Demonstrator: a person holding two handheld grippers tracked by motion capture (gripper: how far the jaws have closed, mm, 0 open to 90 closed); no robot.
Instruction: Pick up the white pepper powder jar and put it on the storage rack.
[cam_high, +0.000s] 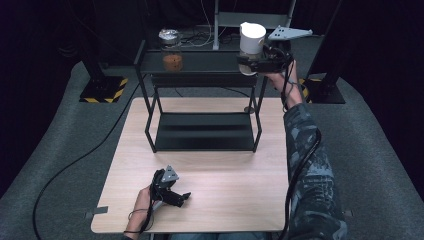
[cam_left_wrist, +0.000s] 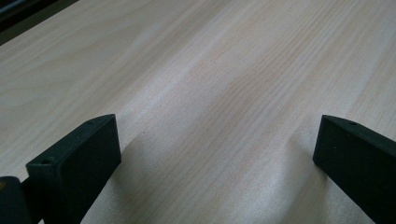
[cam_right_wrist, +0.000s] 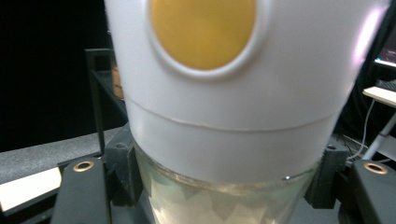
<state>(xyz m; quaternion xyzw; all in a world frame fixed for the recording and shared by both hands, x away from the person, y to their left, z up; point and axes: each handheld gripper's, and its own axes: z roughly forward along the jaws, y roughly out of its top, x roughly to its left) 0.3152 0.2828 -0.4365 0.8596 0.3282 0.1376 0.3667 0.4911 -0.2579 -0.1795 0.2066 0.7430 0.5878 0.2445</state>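
Your right gripper (cam_high: 250, 64) clamps the white-lidded jar (cam_right_wrist: 224, 116) between its jaws; your left gripper (cam_high: 181, 199) jaws stand released, table (cam_left_wrist: 210, 70) between them.

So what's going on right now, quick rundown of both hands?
Right gripper shut on white-lidded jar, held up at the shelf rack's top right end. Left gripper open, nothing between its jaws, low over table. Second jar on top shelf, well apart.

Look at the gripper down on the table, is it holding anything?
No, the left gripper has its jaws spread wide with nothing but bare wooden table between them.
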